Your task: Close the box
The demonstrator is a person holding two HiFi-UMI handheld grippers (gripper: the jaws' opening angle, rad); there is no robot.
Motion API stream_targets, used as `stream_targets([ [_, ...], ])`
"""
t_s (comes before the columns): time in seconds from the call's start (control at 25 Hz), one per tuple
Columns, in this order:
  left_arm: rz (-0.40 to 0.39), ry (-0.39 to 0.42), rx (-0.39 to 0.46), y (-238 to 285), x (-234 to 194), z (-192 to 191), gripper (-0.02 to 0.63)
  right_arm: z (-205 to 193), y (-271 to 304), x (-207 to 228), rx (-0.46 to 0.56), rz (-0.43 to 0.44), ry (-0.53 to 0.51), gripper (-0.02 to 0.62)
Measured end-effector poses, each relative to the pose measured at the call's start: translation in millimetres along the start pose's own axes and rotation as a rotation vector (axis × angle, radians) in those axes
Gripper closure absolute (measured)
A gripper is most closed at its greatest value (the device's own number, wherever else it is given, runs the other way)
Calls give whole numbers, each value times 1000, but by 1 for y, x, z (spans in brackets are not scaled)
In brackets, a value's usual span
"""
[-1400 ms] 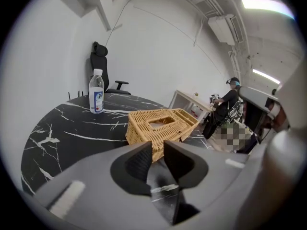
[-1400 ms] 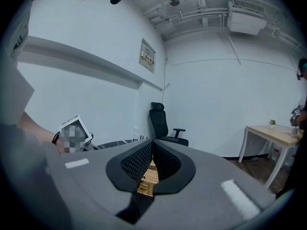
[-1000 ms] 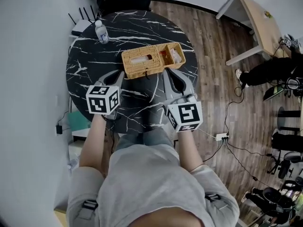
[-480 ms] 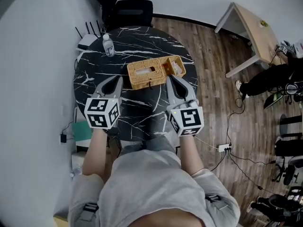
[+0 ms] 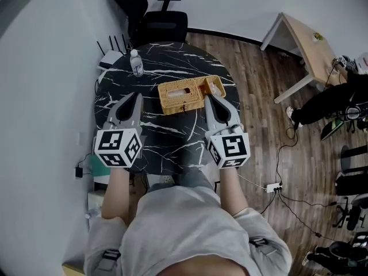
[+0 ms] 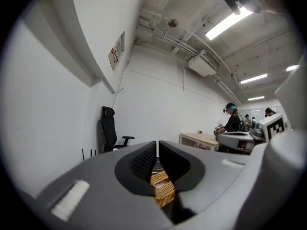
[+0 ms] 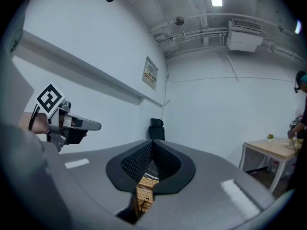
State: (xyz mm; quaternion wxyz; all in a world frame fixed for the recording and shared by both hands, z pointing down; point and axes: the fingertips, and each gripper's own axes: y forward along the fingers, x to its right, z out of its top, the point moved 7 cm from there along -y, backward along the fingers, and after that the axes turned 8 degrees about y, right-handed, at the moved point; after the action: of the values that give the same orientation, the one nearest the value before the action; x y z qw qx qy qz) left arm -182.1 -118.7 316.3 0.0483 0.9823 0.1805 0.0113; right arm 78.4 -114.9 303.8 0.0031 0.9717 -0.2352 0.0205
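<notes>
The wicker box [image 5: 190, 95] sits on the round black marble table [image 5: 167, 140]. The larger left part of its top is woven and has a slot in it. The compartment at its right end shows something pale that I cannot make out. Beyond the box and to its left a water bottle [image 5: 137, 63] stands upright, well apart from it. Past the bottle a router [image 5: 112, 56] with antennas sits by the wall. A black office chair [image 5: 164, 25] stands behind the box, off the table. To the box's right, across wooden floor, are a pale desk [image 5: 305, 45] and a person [image 5: 328, 105] beside it.

Both tongs hang on the near side of the box, raised above it and touching nothing. The left gripper [image 5: 138, 95] is near the box's left end. Its jaws have just been closing and stand all but together, with only a hairline between the pads and nothing in it. The right gripper [image 5: 208, 97] is over the box's near right corner. Its jaws are pressed together at the tips and empty.
</notes>
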Motion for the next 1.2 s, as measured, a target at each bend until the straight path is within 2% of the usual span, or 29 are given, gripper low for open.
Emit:
stream_targets([
  [0.56, 86, 111, 131, -37, -2, 37, 532, 29, -15, -5, 79, -11, -4, 591],
  [0.84, 126, 124, 195, -48, -7, 50, 532, 38, -17, -7, 103, -18, -16, 591],
  [1.2, 148, 142, 229, -55, -8, 57, 532, 47, -22, -11, 121, -32, -33, 591],
])
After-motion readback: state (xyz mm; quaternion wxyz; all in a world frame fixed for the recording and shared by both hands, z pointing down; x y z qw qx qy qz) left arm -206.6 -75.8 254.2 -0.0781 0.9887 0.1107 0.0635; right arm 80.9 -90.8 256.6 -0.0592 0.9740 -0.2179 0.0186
